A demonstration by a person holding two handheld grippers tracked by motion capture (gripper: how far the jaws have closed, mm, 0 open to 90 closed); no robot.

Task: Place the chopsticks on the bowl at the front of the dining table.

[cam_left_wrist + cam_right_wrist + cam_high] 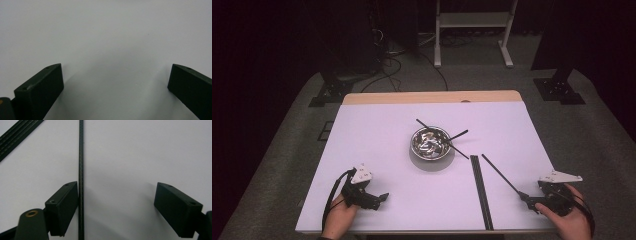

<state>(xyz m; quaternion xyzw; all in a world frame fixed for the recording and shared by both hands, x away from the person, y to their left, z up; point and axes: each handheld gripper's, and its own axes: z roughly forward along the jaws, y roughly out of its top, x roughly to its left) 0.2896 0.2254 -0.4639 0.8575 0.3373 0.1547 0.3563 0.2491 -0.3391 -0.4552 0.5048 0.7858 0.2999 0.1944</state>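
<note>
A metal bowl (431, 141) stands mid-table with small pieces in it and two black sticks (458, 135) resting across its rim. Several black sticks (480, 192) lie bundled to its right, running to the front edge. A single black stick (501, 173) (81, 170) lies slanted beside them. My right gripper (528, 199) (116, 207) is open at the front right, low over the table, and that stick's near end passes just inside its left jaw. My left gripper (379, 199) (116, 87) is open at the front left, with only bare table between its jaws.
The white tabletop (377, 135) has a wooden strip along its far edge (432, 97). Beyond it are a dark floor, cables (387, 60) and a white stand's legs (472, 35). The stick bundle (17, 136) shows at the right gripper view's upper left.
</note>
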